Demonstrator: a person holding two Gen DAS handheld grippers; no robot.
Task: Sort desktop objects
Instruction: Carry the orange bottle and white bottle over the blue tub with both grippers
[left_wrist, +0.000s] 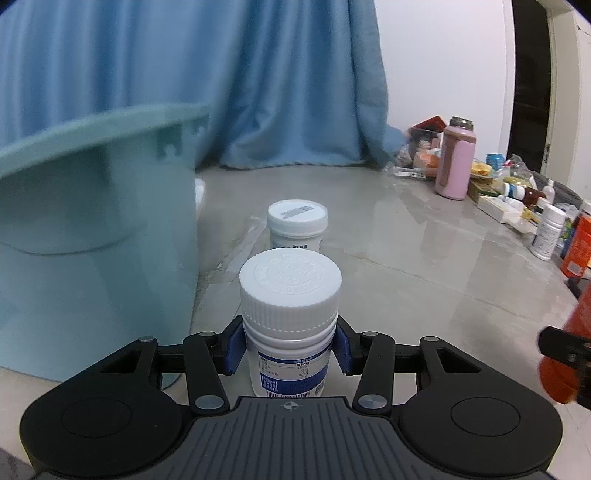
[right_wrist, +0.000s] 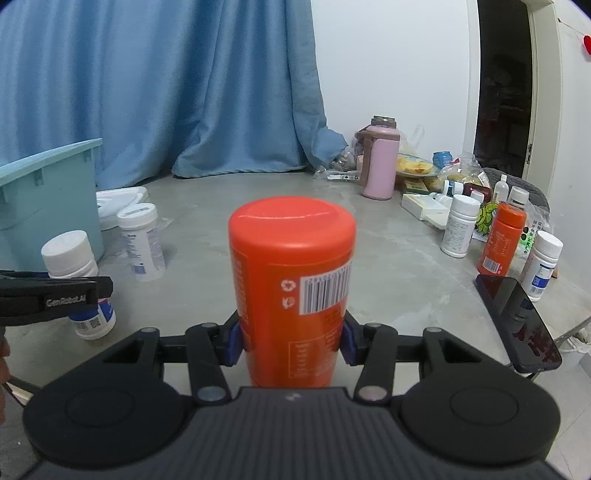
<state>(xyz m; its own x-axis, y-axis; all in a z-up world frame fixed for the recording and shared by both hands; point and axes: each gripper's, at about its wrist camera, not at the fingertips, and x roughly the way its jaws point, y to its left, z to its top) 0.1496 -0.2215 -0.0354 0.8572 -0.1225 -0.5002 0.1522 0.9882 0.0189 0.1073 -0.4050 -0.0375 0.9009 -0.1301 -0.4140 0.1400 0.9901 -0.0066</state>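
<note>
My left gripper (left_wrist: 290, 345) is shut on a white pill bottle (left_wrist: 290, 310) with a ribbed cap and blue label, held upright next to the teal bin (left_wrist: 92, 236). A second white pill bottle (left_wrist: 297, 223) stands just beyond it. My right gripper (right_wrist: 291, 341) is shut on an upright orange canister (right_wrist: 291, 280) with a barcode. In the right wrist view the left gripper (right_wrist: 55, 295) and its white bottle (right_wrist: 79, 280) show at the left, with the second white bottle (right_wrist: 142, 240) and the teal bin (right_wrist: 48, 206) behind. The orange canister (left_wrist: 565, 350) shows at the left wrist view's right edge.
A pink flask (right_wrist: 380, 162), food packets, white bottles (right_wrist: 460, 230), another orange bottle (right_wrist: 502, 240) and a black phone (right_wrist: 517, 321) crowd the right side of the grey table (right_wrist: 388, 258). A blue curtain (right_wrist: 166, 85) hangs behind. A white foam piece (right_wrist: 118, 203) lies by the bin.
</note>
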